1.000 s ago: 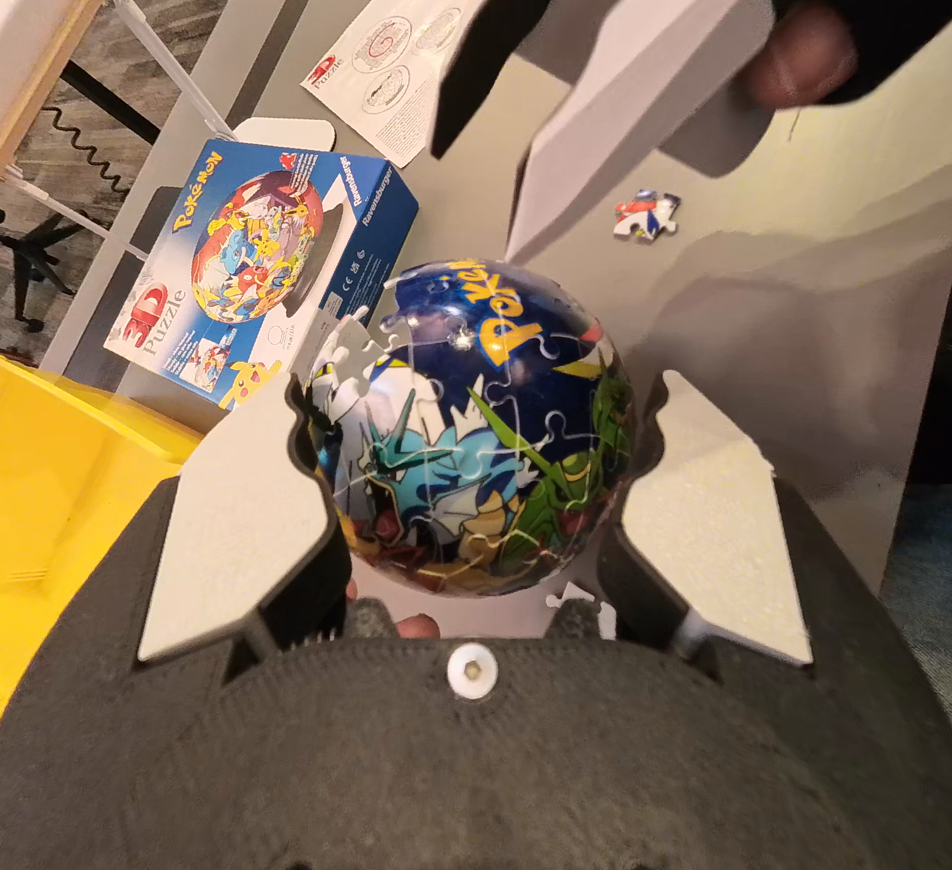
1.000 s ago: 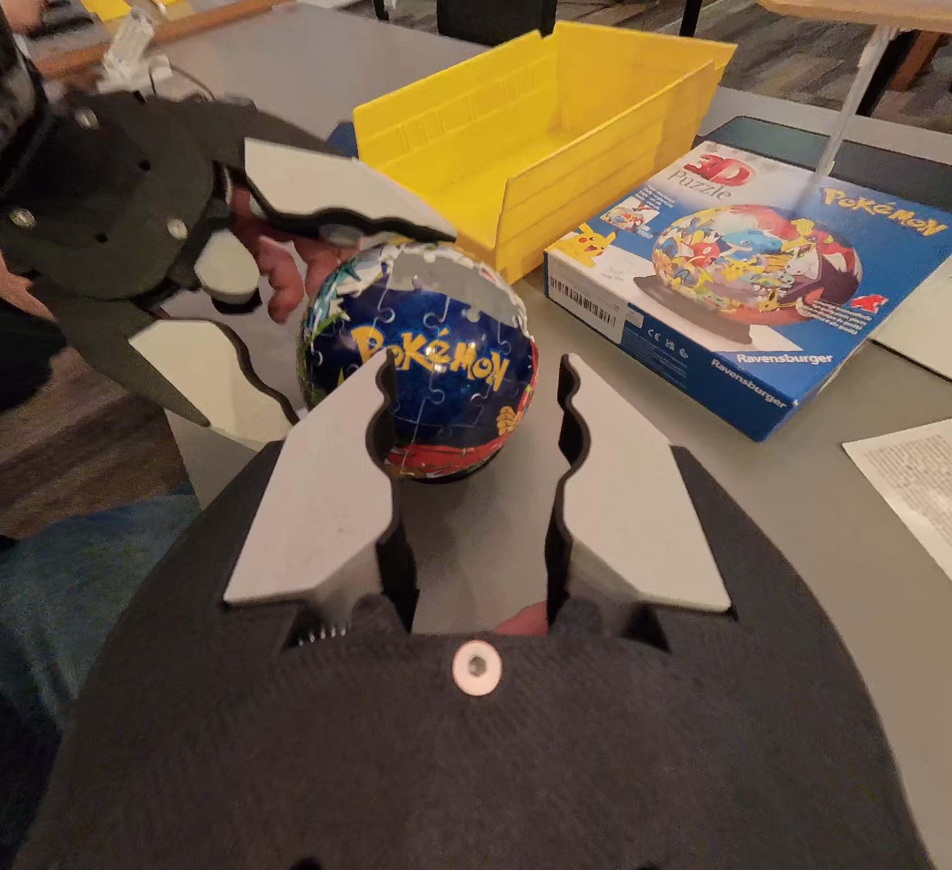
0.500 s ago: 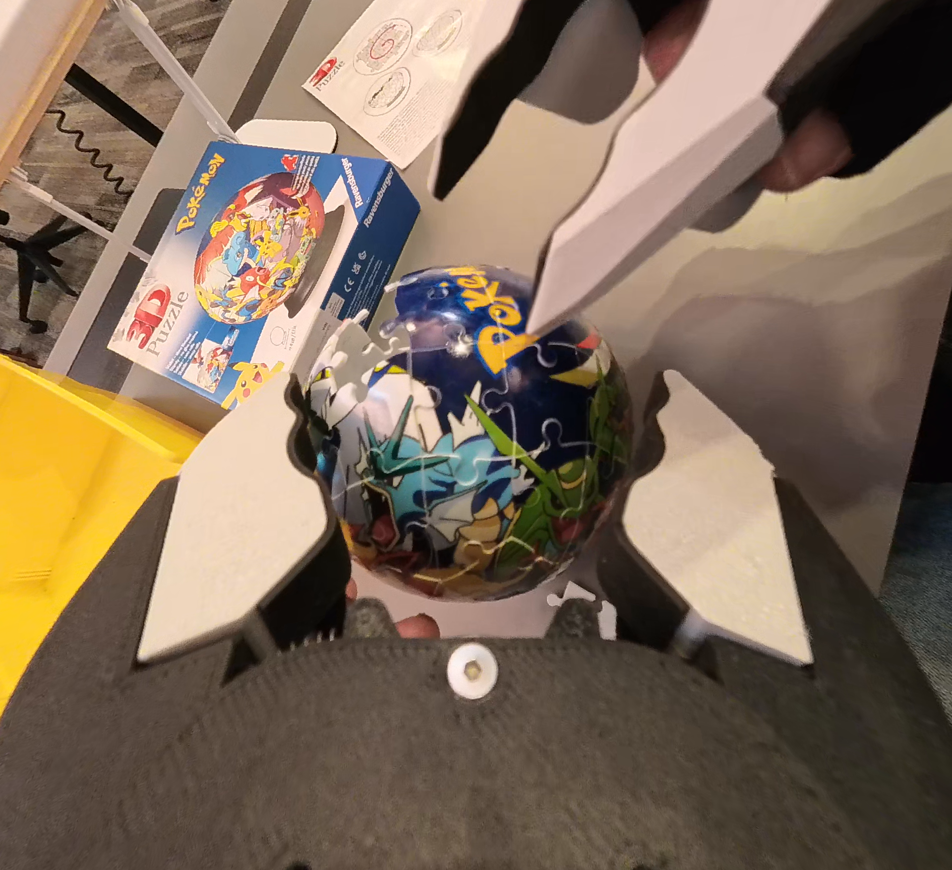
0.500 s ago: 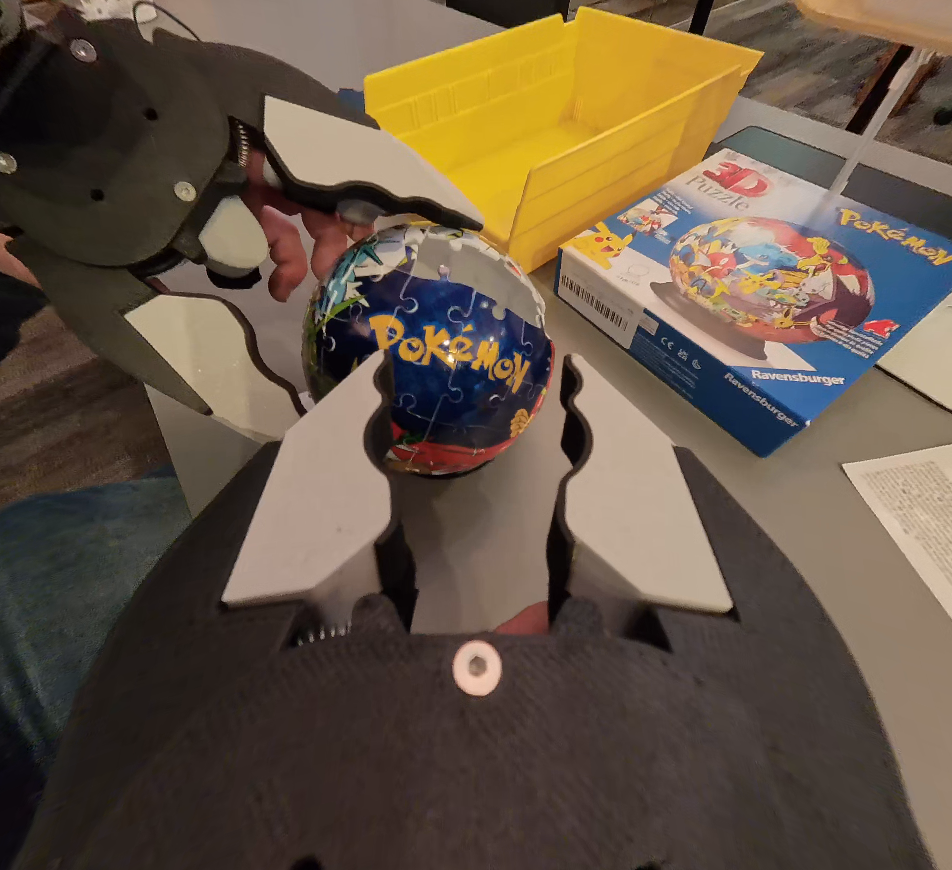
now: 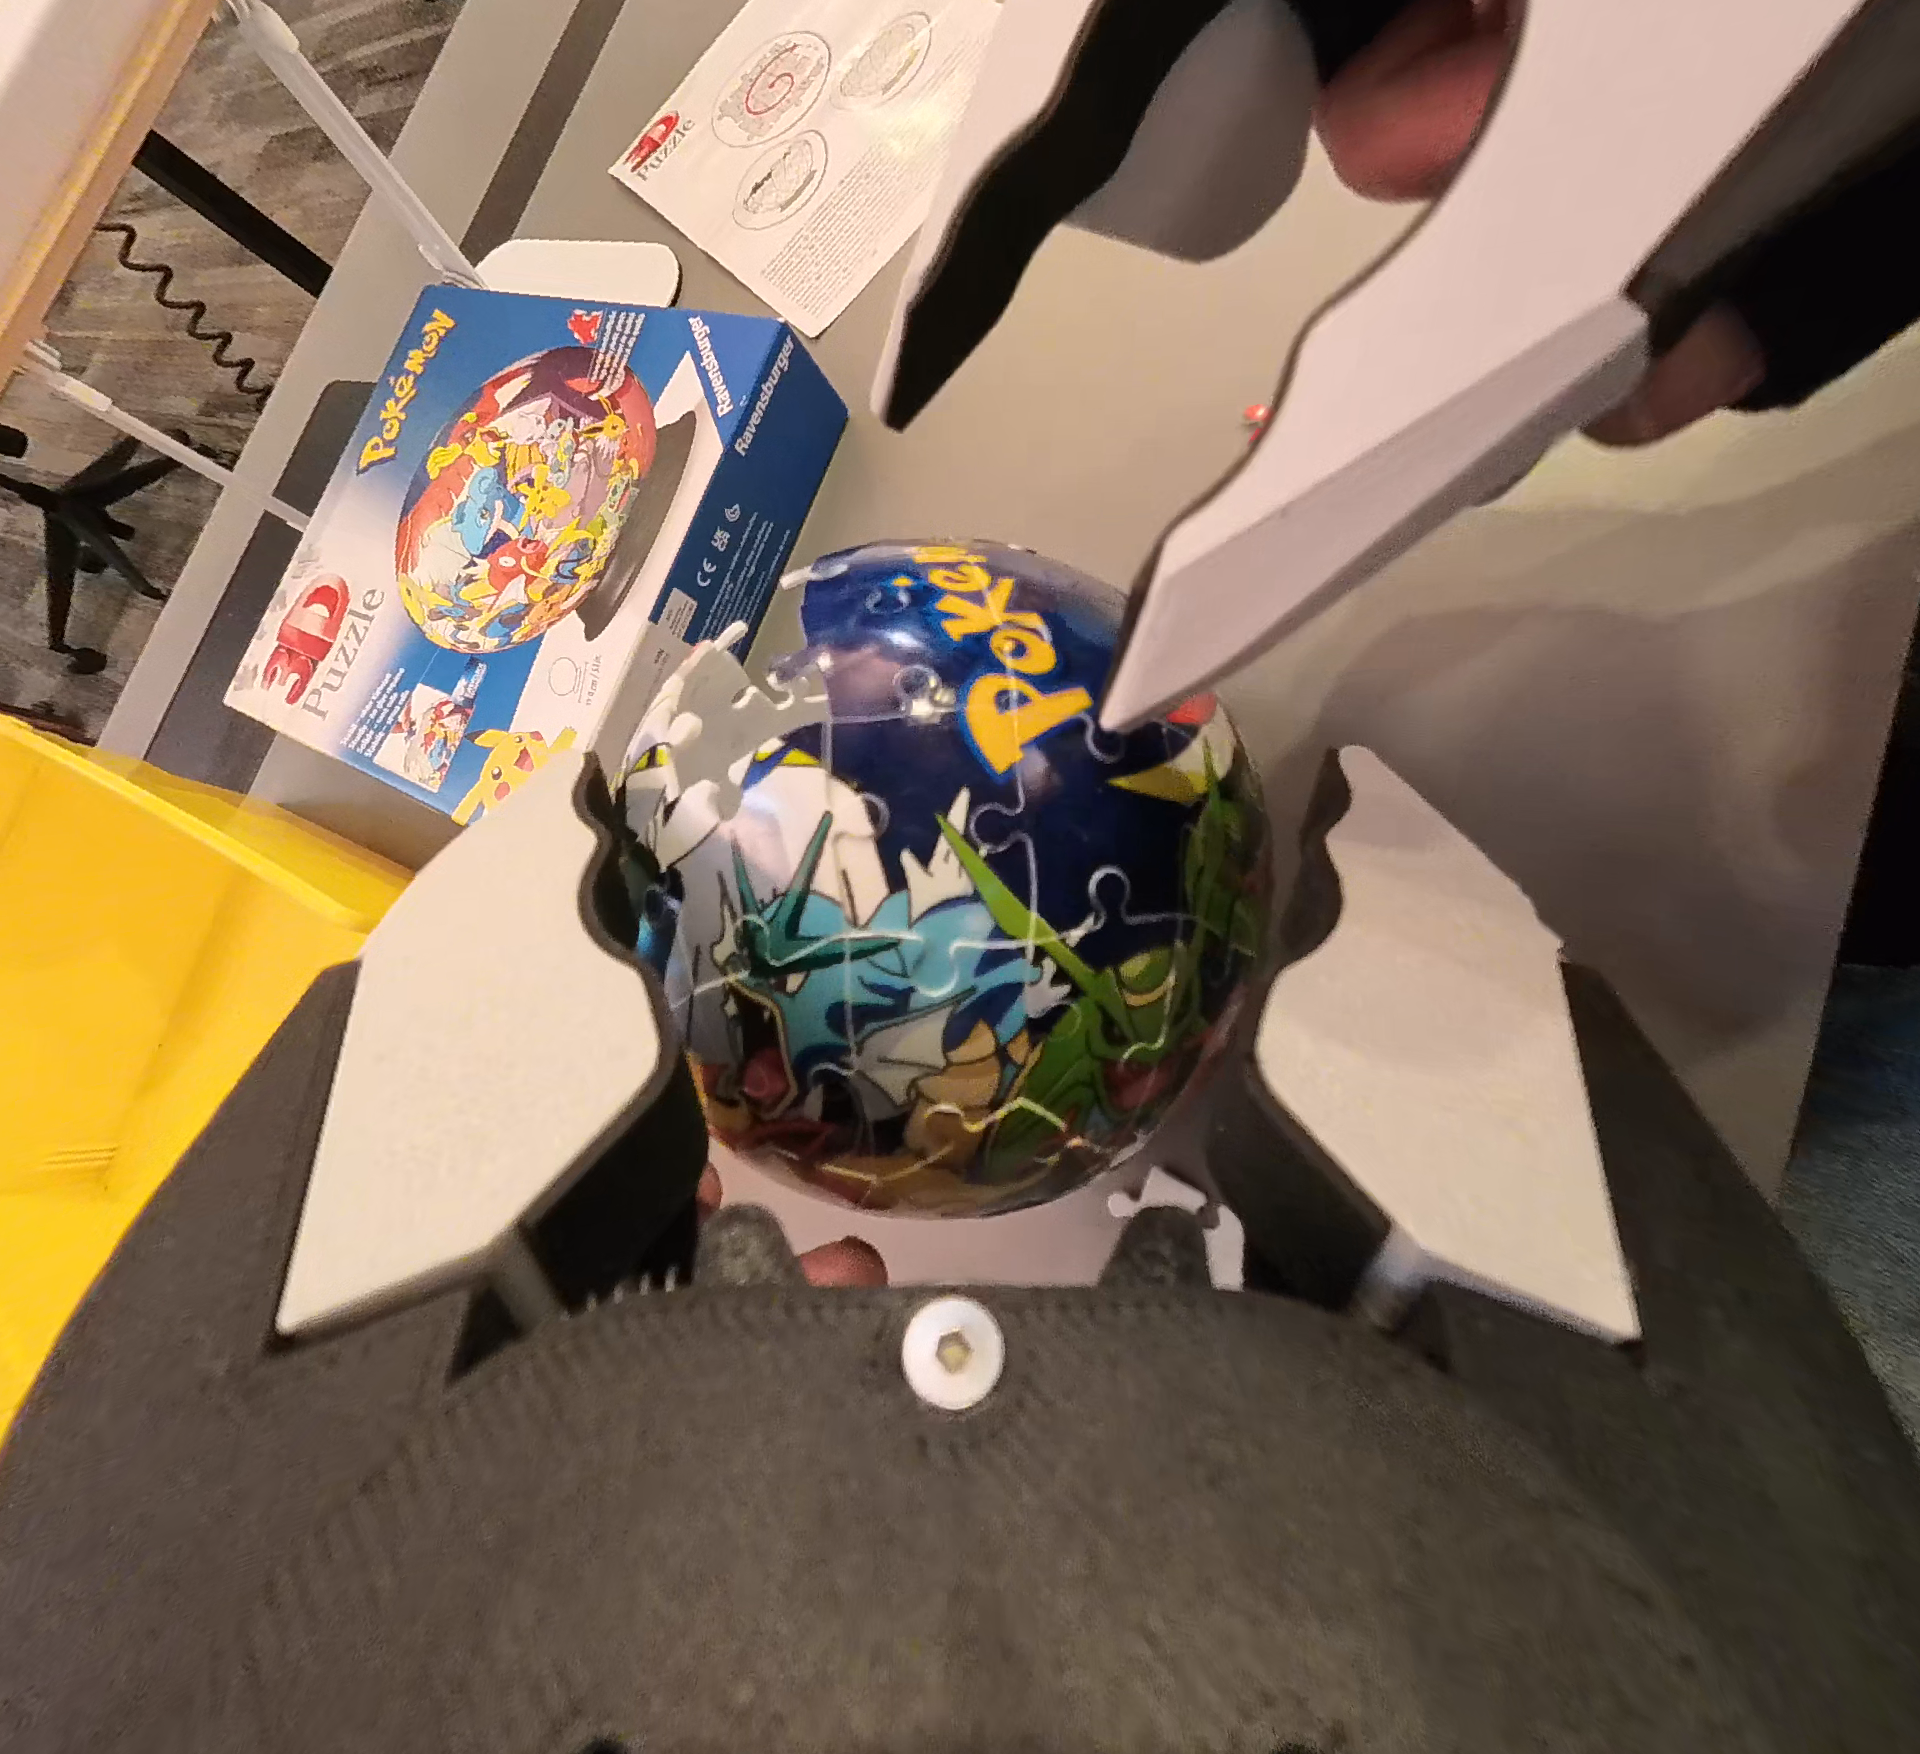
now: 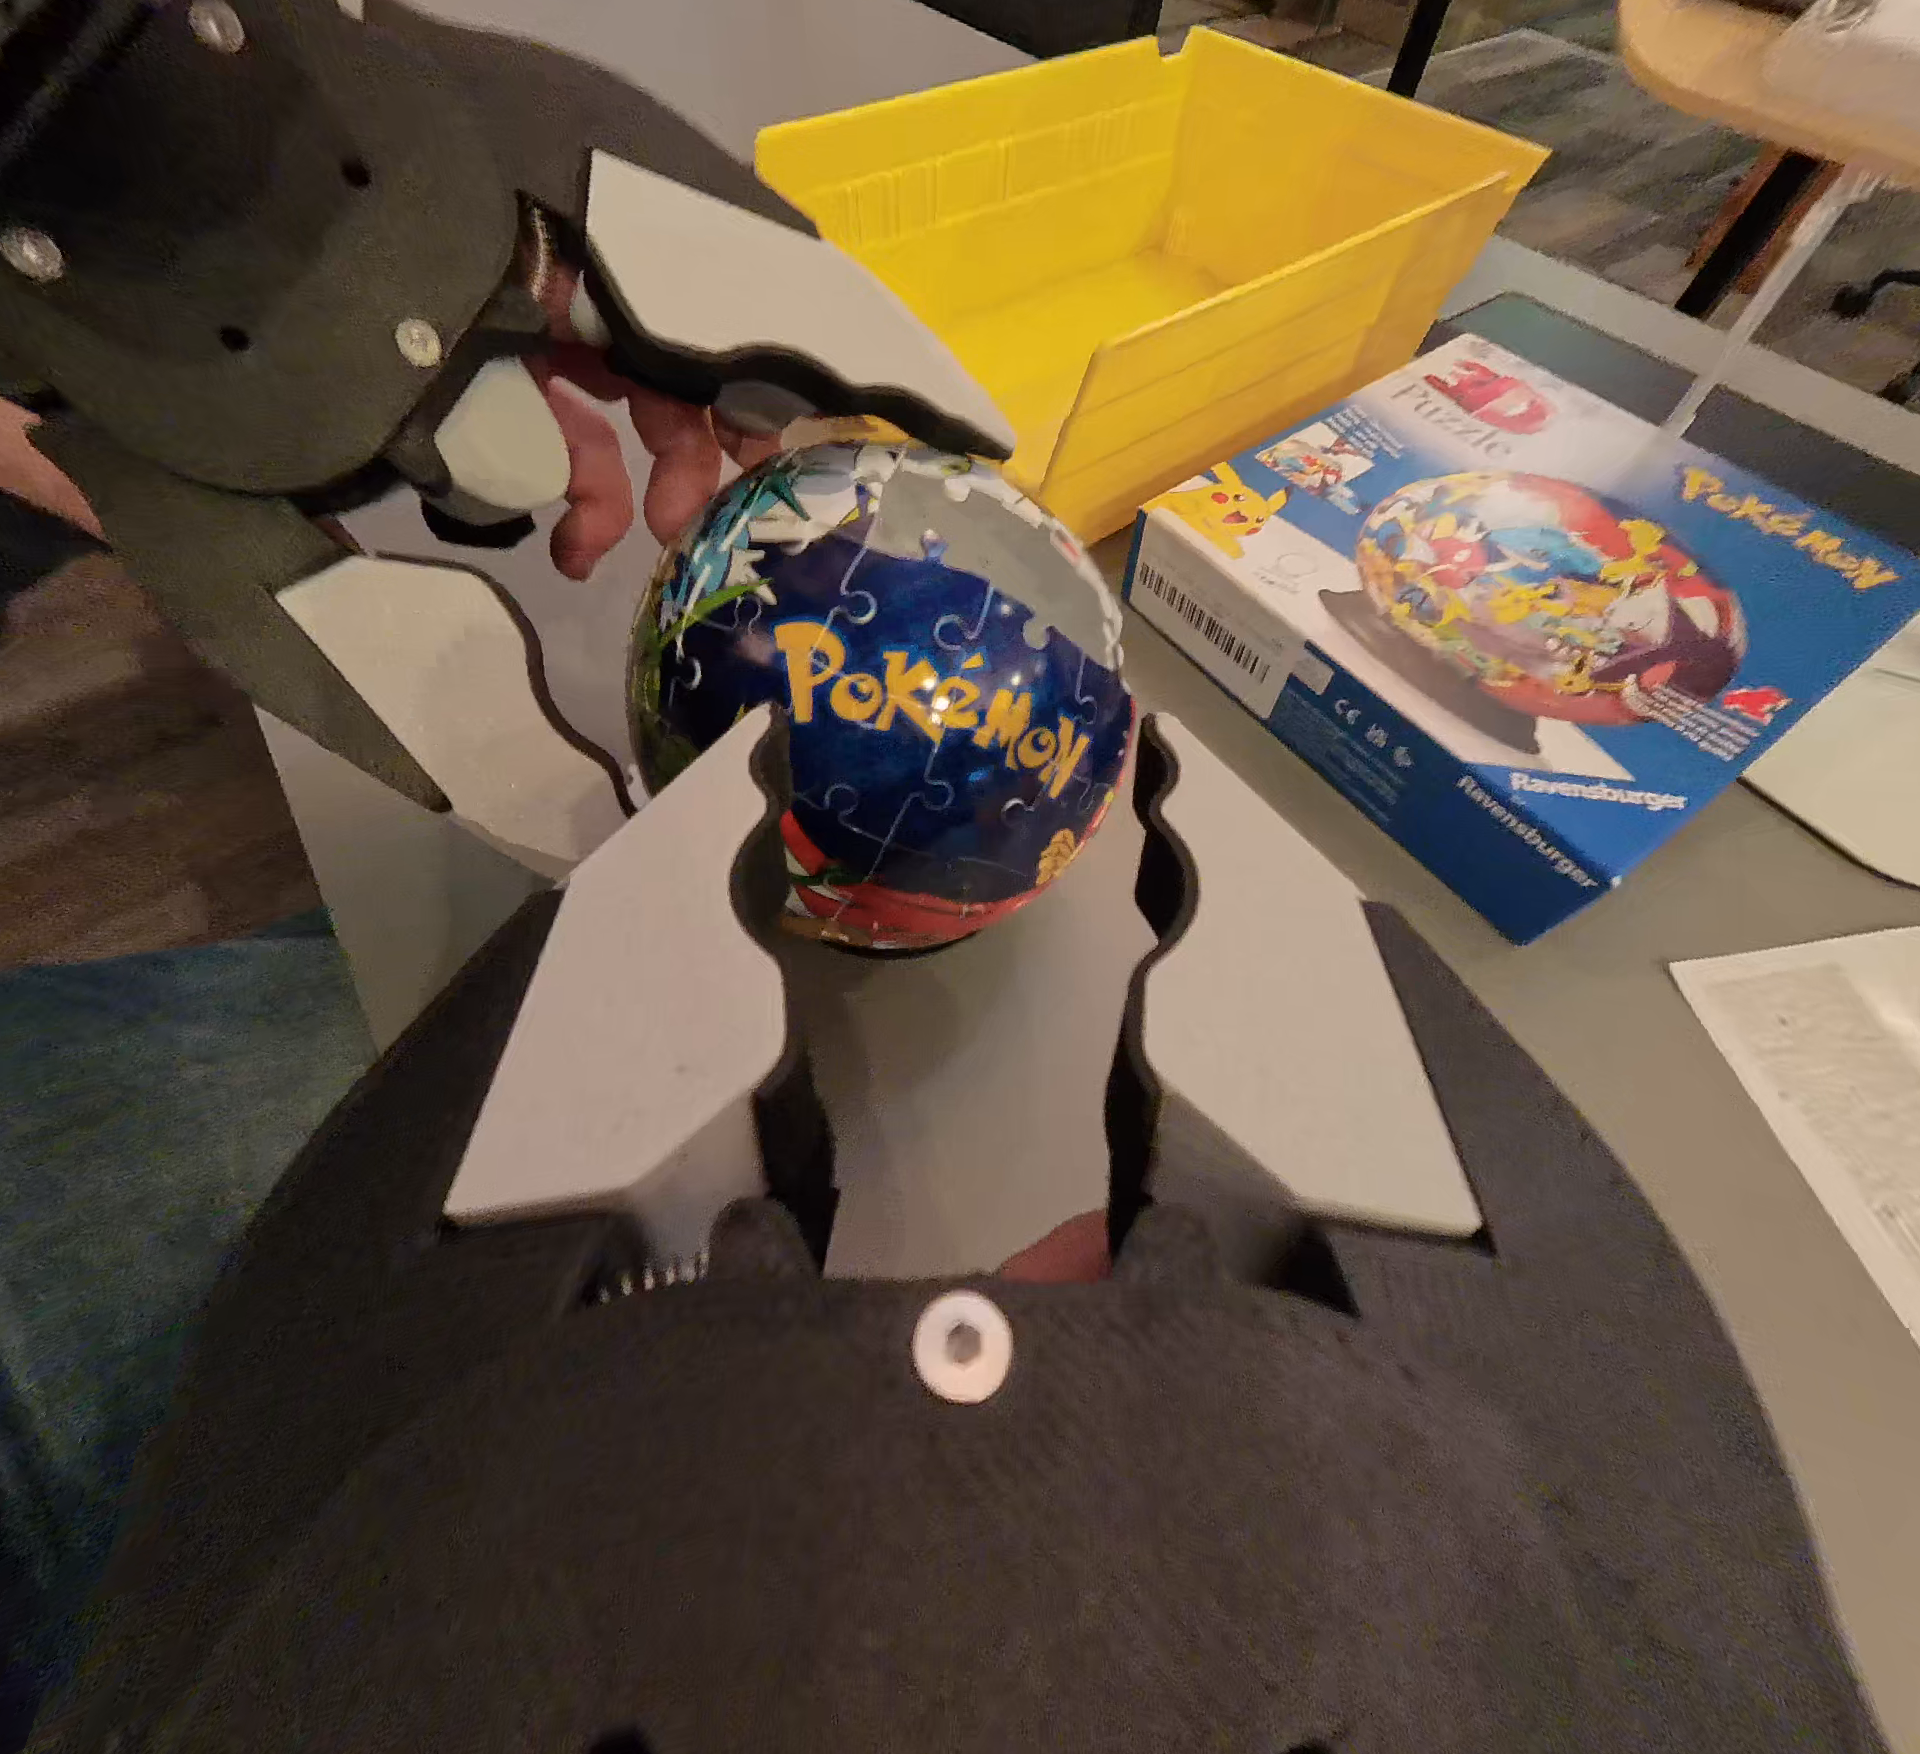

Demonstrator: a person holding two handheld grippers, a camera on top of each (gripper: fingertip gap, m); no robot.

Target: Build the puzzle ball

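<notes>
Puzzle ball (image 5: 935,894) on the grey table (image 5: 1558,665), glossy, curved plastic pieces, an open gap with white jagged edges near the top. Likely light, hollow, slick and prone to rolling; seams probably pop under a hard squeeze, so best held gently across the widest part, away from the gap. Left gripper (image 5: 956,873) spread wide around the ball, one finger against its side, the other just beside it. Right gripper (image 6: 956,831) parted and empty, a fingertip (image 5: 1132,707) touching the blue top. Beyond: printed cardboard box (image 6: 1538,634), yellow bin (image 6: 1164,270) with ribbed walls, paper instruction sheet (image 5: 821,135).
</notes>
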